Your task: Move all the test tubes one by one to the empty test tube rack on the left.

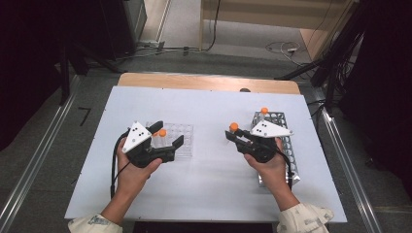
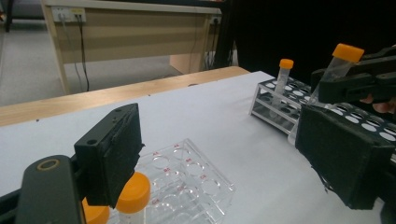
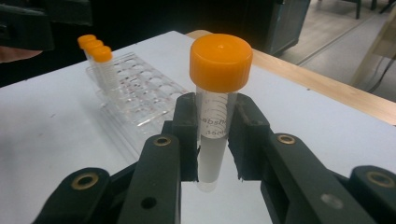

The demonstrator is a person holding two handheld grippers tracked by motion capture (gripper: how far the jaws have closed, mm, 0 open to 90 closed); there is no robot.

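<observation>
My right gripper (image 1: 232, 133) (image 3: 215, 135) is shut on a clear tube (image 3: 217, 93) with an orange cap (image 1: 234, 126), held upright above the white table between the two racks. A clear plastic rack (image 1: 187, 133) (image 2: 187, 182) (image 3: 140, 88) lies left of centre and holds three orange-capped tubes (image 3: 95, 49) (image 2: 133, 191) at one end. Just over those tubes hovers my left gripper (image 1: 169, 134) (image 2: 229, 163), open with nothing between its pads (image 2: 112, 154). At the right, a white metal rack (image 1: 278, 118) (image 2: 275, 105) carries one capped tube (image 1: 264, 110) (image 2: 285, 74).
The white tabletop (image 1: 209, 170) has a wooden strip (image 1: 209, 82) along its far edge. Metal rails (image 1: 39, 160) run along both sides on the floor. A wooden desk with cables (image 2: 130, 32) stands beyond the table.
</observation>
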